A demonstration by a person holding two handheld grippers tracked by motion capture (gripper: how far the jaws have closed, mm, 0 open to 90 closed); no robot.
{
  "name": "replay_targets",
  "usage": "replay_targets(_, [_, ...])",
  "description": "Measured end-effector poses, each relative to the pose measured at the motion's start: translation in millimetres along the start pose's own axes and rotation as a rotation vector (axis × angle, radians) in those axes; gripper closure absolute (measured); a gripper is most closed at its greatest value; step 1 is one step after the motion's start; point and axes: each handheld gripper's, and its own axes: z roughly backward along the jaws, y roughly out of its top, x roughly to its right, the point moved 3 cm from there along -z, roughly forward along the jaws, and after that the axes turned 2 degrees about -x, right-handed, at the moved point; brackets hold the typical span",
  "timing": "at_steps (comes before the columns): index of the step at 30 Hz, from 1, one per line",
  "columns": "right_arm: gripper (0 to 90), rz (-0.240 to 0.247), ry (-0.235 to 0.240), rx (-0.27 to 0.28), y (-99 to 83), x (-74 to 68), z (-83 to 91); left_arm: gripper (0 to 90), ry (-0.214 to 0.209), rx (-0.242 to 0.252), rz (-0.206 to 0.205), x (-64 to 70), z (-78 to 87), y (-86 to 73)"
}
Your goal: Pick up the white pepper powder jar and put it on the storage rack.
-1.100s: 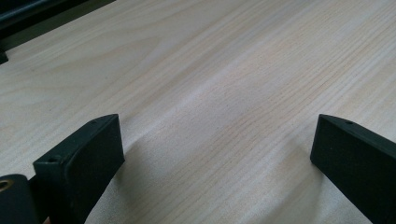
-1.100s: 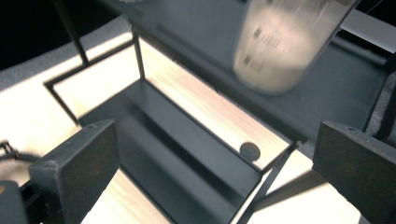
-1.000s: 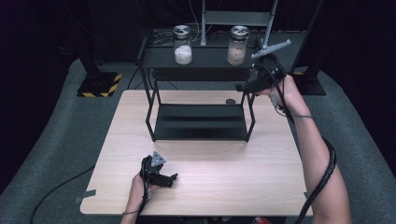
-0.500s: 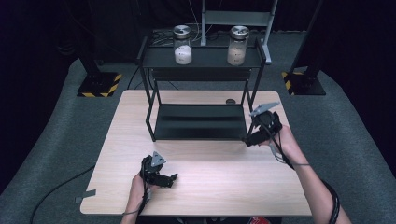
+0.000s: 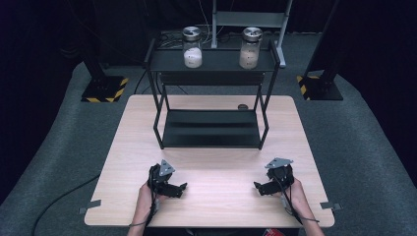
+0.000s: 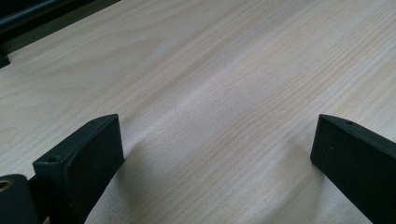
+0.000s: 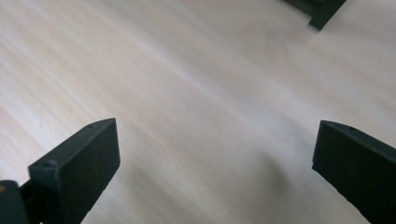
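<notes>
Two glass jars with metal lids stand on the top shelf of a black rack (image 5: pixel 211 60): the left jar (image 5: pixel 192 47) holds white powder, the right jar (image 5: pixel 250 48) a beige one. My left gripper (image 5: pixel 180 189) rests low over the wooden table (image 5: pixel 216 167) near its front left, open, with bare wood between its jaws (image 6: pixel 215 140). My right gripper (image 5: pixel 259 187) sits near the front right of the table, also open over bare wood (image 7: pixel 215 144). Both are far from the rack and jars.
A small dark round object (image 5: pixel 242 106) lies on the table behind the rack's right leg. The rack's lower shelf (image 5: pixel 211 129) is bare. A rack foot (image 7: pixel 324 13) shows at the top of the right gripper view. Dark stands and yellow-striped bases stand on the floor behind.
My right gripper has come down from beside the right jar on the top shelf to the front right of the table. The left gripper has stayed put.
</notes>
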Motion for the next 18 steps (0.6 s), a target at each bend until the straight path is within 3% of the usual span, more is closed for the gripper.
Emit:
replay_targets(4, [0.0,-0.044,0.012,0.075,-22.3,-0.2,-0.5,1.8,-0.004,-0.001,0.001,-0.5,-0.1,0.1])
replay_targets(6, [0.0,-0.032,-0.002,0.103,-28.0,-4.3,1.4,1.8,-0.003,0.004,-0.005,0.3,-0.1,-0.5])
replay_targets(7, [0.0,-0.036,0.012,0.111,-29.5,-3.2,2.1,1.8,-0.002,0.004,-0.006,0.5,0.0,-0.5])
replay_targets(9, [0.0,-0.034,0.031,0.097,-28.4,-1.2,1.8,1.8,-0.002,0.003,-0.008,0.5,0.0,-0.4])
replay_targets(18, [0.0,-0.042,0.022,0.072,-24.4,-2.2,-0.1,1.9,-0.006,0.003,-0.012,0.2,0.1,-0.4])
